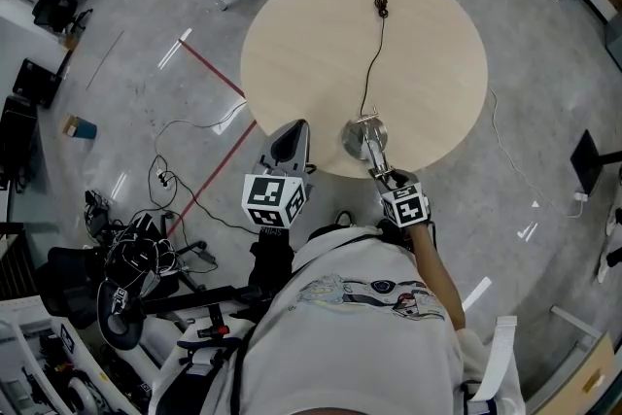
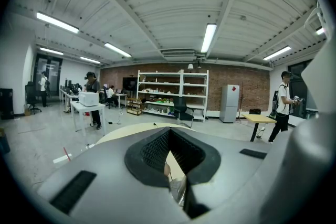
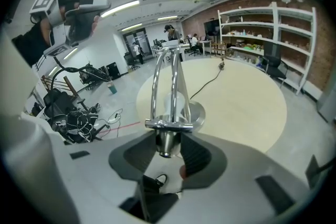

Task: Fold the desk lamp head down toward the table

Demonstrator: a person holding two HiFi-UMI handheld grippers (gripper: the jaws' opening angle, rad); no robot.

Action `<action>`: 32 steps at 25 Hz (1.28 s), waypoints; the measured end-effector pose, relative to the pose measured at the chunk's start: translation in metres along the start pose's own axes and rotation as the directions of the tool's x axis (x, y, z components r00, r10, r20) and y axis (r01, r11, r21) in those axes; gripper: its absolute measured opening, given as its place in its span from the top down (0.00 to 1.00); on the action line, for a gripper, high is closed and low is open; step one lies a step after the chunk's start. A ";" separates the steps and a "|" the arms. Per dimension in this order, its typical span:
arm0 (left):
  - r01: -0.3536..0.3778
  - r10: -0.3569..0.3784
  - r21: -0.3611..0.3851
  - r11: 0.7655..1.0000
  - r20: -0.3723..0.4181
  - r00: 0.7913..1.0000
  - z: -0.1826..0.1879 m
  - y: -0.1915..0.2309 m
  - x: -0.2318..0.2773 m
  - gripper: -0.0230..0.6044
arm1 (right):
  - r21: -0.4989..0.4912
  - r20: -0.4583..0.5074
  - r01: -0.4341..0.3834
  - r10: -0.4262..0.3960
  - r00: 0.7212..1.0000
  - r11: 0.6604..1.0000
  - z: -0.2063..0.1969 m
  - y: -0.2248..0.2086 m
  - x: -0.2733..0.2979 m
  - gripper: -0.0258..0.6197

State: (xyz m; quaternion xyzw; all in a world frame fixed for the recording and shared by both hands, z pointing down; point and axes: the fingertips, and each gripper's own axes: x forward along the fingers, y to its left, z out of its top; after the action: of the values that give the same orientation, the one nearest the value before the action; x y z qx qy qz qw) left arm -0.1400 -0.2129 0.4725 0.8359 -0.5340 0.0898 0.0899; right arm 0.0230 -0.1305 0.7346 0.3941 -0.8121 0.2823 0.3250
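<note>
A chrome desk lamp stands with its round base (image 1: pixel 356 137) at the near edge of the round wooden table (image 1: pixel 428 44). In the right gripper view its two thin arms (image 3: pixel 163 86) rise from the base (image 3: pixel 197 112) to a crossbar (image 3: pixel 169 124). A short chrome cylinder (image 3: pixel 165 143) hangs under the crossbar. My right gripper (image 3: pixel 167 145) (image 1: pixel 377 160) is shut on that cylinder, one pad against each side. My left gripper (image 1: pixel 294 133) (image 2: pixel 169 131) hovers left of the lamp, shut, its tips touching with nothing between them. The lamp's shade is hidden.
A black power cord (image 1: pixel 374 53) runs from the lamp across the table to its far side. Red tape (image 1: pixel 219 73) and loose cables (image 1: pixel 175 175) lie on the floor to the left. A white desk (image 2: pixel 88 107), shelves (image 2: pixel 173 93) and standing people are far off.
</note>
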 end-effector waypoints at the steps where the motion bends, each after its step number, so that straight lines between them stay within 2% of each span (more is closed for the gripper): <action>1: 0.000 0.000 0.000 1.000 0.000 1.000 0.000 0.000 0.000 0.96 | 0.002 -0.002 0.000 0.000 1.000 1.000 -0.001 -0.001 0.000 0.72; 10: -0.009 0.009 -0.003 1.000 0.000 1.000 0.002 0.003 -0.001 0.96 | 0.019 -0.005 -0.007 0.007 1.000 1.000 0.002 -0.001 0.004 0.72; 17: -0.011 0.011 -0.007 1.000 0.009 1.000 0.002 0.005 0.001 0.96 | -0.044 -0.017 -0.024 0.023 1.000 0.999 -0.001 -0.004 -0.011 0.72; 20: -0.001 0.001 -0.008 1.000 0.014 1.000 0.003 0.003 0.006 0.96 | -0.033 0.012 0.018 -0.017 1.000 0.999 0.000 -0.018 -0.029 0.73; 22: 0.008 -0.008 -0.006 1.000 0.018 1.000 0.003 0.000 0.010 0.96 | -0.017 0.052 0.072 -0.071 0.996 0.997 0.007 -0.032 -0.045 0.89; 24: 0.016 -0.016 -0.003 1.000 0.029 0.999 0.006 -0.003 0.011 0.96 | 0.005 0.112 0.119 -0.119 0.987 0.993 0.021 -0.043 -0.066 0.95; 28: 0.033 -0.033 -0.001 0.999 0.053 0.998 0.015 -0.007 0.011 0.96 | 0.034 0.220 0.193 -0.196 0.956 0.981 0.056 -0.055 -0.108 0.95; 32: 0.051 -0.051 0.002 0.999 0.066 0.997 0.023 -0.012 0.013 0.96 | 0.054 0.330 0.237 -0.242 0.912 0.970 0.096 -0.060 -0.146 0.95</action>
State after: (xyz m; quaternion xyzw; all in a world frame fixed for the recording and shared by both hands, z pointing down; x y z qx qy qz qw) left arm -0.1223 -0.2252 0.4530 0.8517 -0.5153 0.0602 0.0742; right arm 0.1131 -0.1643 0.5771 0.5347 -0.7992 0.1745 0.2120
